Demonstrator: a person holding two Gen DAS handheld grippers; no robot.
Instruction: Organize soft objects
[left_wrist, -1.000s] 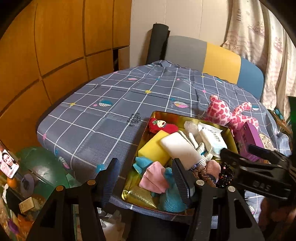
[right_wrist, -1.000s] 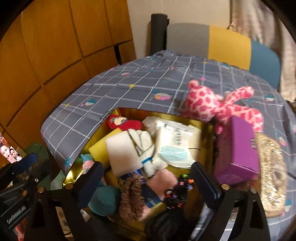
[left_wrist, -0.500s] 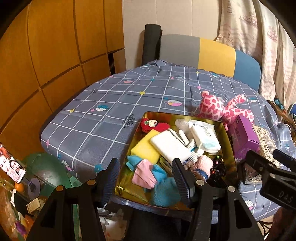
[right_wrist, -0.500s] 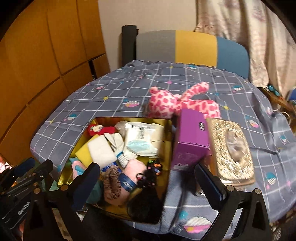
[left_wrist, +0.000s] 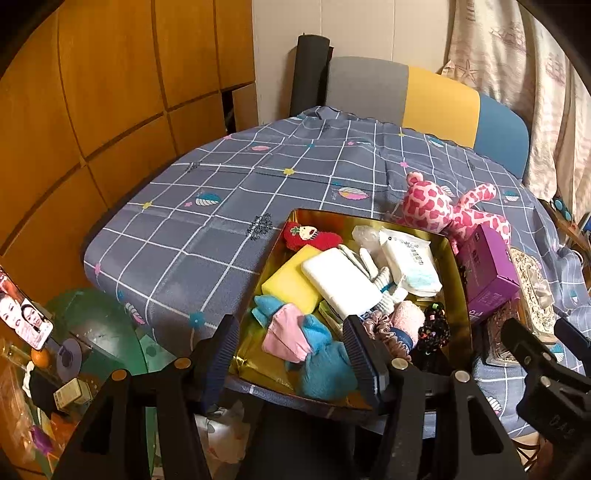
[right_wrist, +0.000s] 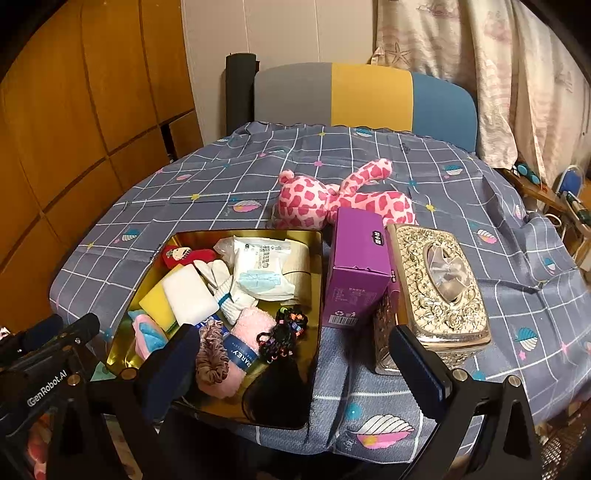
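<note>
Both my grippers — left (left_wrist: 291, 354), right (right_wrist: 295, 363) — hover with fingers spread, holding nothing, over the gold tray (right_wrist: 316, 266) of soft things; the pink plush (right_wrist: 332, 197) lies just behind the tray on the worktop (right_wrist: 480, 206).

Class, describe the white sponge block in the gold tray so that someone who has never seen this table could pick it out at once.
Find the gold tray at the near edge of the table with the grey checked cloth. Along its left side lies a yellow sponge, and the white sponge block rests partly on top of it. It is the only plain white, smooth-edged slab; the white items beside it are knitted or wrapped in printed plastic.
</note>
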